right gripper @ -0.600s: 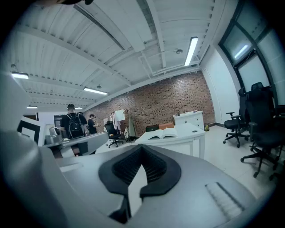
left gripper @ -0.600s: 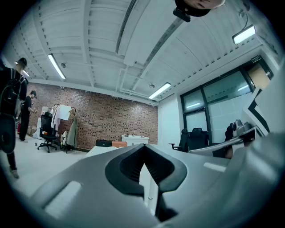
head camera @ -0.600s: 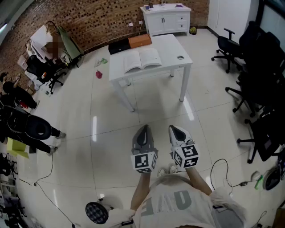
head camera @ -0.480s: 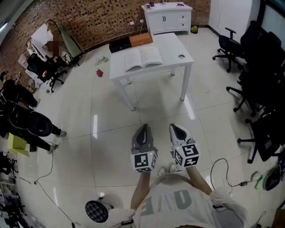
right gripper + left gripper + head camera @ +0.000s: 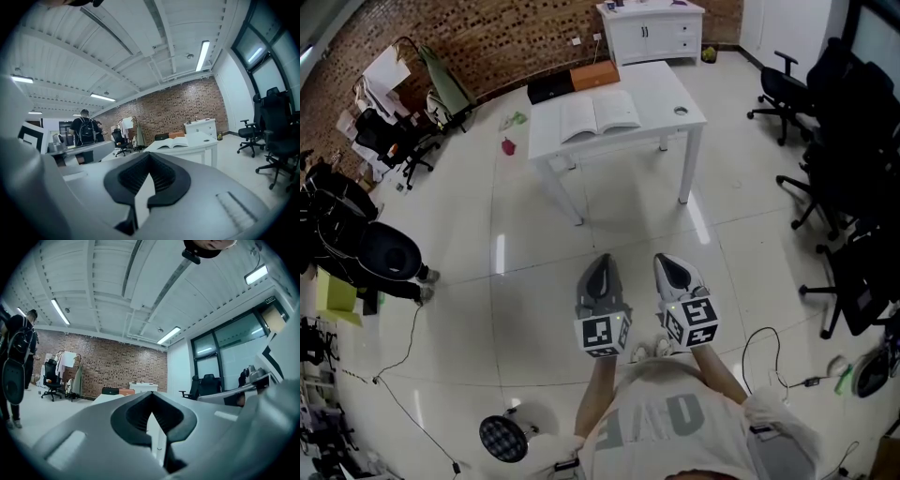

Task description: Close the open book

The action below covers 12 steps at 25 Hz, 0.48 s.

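open book (image 5: 598, 114) lies flat on white table (image 5: 666, 89)
left gripper (image 5: 600, 269) and right gripper (image 5: 671, 267) well short of table, jaws together, holding nothing

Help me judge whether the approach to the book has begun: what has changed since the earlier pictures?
Almost nothing. The whole head view has slid slightly up the picture, as if the camera tipped. Nothing was taken hold of or let go. The left gripper and right gripper stay side by side near the body, both shut and empty. The open book still lies on the white table, well ahead.
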### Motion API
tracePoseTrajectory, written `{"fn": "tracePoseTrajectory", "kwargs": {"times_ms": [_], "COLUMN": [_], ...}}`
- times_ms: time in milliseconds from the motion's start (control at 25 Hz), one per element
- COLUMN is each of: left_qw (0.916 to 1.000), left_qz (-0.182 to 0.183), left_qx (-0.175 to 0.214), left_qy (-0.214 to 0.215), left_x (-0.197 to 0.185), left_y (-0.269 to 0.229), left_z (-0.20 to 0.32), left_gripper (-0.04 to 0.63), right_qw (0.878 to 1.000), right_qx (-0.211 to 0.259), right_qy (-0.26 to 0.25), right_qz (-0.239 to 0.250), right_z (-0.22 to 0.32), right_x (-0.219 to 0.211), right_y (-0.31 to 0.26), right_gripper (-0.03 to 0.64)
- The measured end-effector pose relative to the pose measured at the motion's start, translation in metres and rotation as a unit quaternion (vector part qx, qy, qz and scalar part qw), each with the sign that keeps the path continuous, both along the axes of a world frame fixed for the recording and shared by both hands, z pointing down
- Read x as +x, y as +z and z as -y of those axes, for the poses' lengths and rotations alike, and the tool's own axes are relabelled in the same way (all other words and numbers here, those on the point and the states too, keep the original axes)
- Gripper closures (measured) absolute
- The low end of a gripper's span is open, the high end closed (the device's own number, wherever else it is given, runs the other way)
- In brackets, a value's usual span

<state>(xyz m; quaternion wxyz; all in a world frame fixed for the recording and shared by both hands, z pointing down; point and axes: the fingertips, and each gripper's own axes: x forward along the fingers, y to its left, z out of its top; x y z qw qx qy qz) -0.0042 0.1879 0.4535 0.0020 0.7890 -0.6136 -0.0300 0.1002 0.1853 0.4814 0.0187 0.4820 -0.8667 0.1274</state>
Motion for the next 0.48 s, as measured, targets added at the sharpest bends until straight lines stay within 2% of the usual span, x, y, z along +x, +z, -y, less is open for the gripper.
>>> {"fn": "tracePoseTrajectory", "kwargs": {"times_ms": [480], "left_qw": [0.9997], "left_qz": [-0.001], "left_qx": [0.005], "left_qy": [-0.024], "left_x": [0.001], "left_y": [0.000], "left_z": [0.001], "left_gripper": [0.583], "right_qw": [1.000], "right_qx": [0.003], "right_qy": [-0.016], "right_qz": [0.008], "right_z": [0.001], "right_x": [0.012], "right_y": [0.005], "right_gripper": [0.612]}}
